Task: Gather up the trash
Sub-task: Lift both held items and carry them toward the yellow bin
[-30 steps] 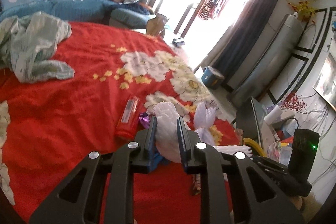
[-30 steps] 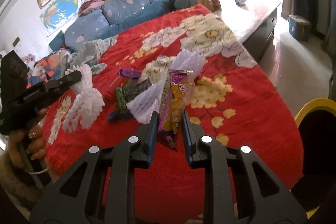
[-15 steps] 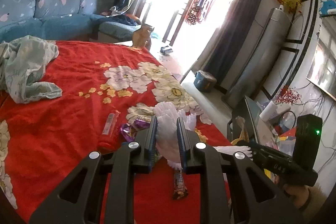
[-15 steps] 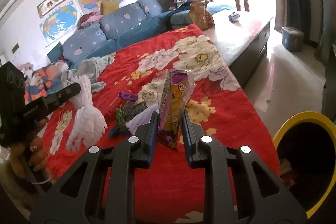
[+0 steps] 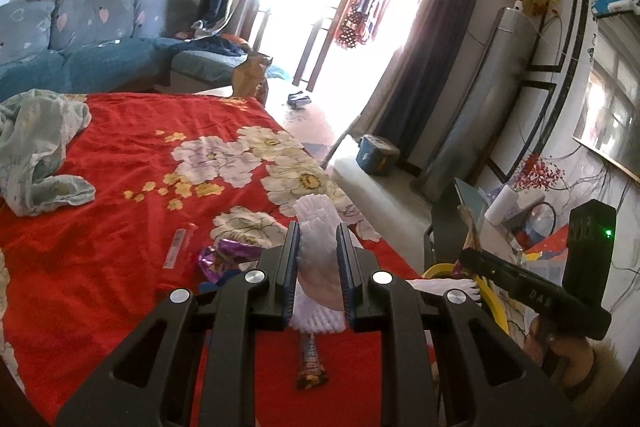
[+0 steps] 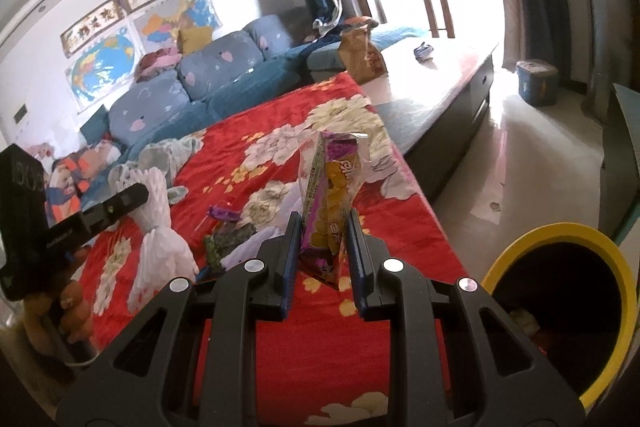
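Daylit, bright. Strong backlight from balcony window (image 5: 344,7), blown out to white in both views, glare spilling onto floor (image 6: 532,131). Heavy fisheye bending, black vignette corners. Sharp mostly; slight softness at edges.

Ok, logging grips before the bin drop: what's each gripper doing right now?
Left gripper: shut on the white foam net.
Right gripper: shut on the purple-and-yellow snack wrapper.

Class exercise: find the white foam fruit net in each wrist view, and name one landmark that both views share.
Left wrist: the white foam net sits low in the centre, clamped in the left gripper.
Right wrist: the same net hangs at lower left, below the other handset.
Shared landmark: the yellow-rimmed bin.
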